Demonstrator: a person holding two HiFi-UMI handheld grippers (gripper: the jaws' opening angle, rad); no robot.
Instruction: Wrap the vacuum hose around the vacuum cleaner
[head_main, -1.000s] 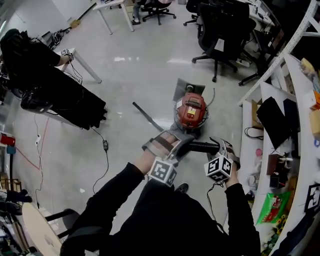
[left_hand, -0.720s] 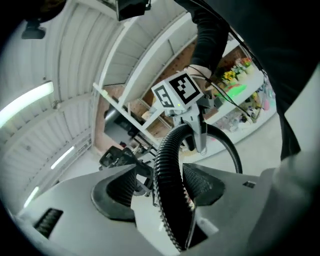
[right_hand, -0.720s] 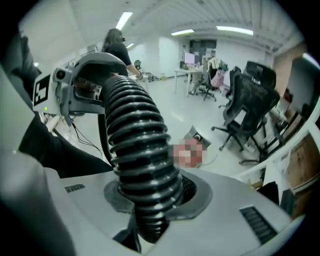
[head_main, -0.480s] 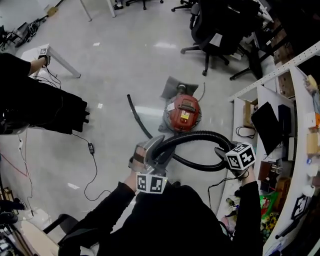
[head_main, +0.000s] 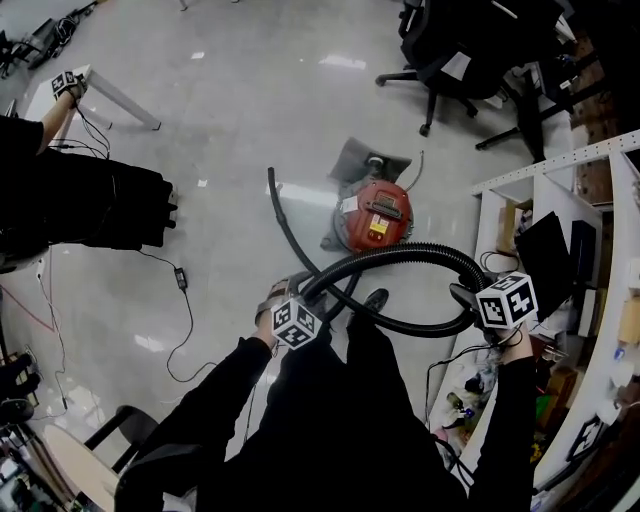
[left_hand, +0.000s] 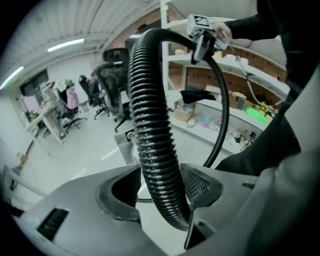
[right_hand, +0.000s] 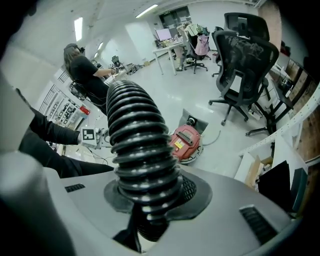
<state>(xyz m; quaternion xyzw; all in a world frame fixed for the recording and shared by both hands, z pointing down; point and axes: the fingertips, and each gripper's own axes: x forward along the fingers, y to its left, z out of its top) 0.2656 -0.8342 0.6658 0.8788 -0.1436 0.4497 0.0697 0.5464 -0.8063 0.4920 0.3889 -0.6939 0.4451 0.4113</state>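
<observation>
The red vacuum cleaner (head_main: 378, 215) stands on the floor ahead of me, also small in the right gripper view (right_hand: 186, 140). Its black ribbed hose (head_main: 400, 254) arcs in the air between my two grippers, with a lower loop hanging below. My left gripper (head_main: 296, 293) has the hose (left_hand: 150, 125) running loosely between its closing jaws (left_hand: 160, 187), resting against the right pad with a gap at the left pad. My right gripper (head_main: 466, 298) is shut on the hose (right_hand: 137, 135), pads pressed on its ribs (right_hand: 150, 200). A dark rigid wand (head_main: 285, 220) lies on the floor.
A grey mat (head_main: 352, 165) lies under and behind the vacuum. White shelving (head_main: 560, 170) with clutter runs along the right. Office chairs (head_main: 455, 50) stand at the back. A person in black (head_main: 70, 200) sits at the left. A cable with an adapter (head_main: 180, 275) crosses the floor.
The grippers have moved apart and lifted the hose into a wide arc. My left gripper's jaws have loosened round the hose. The right gripper has moved right, still clamped.
</observation>
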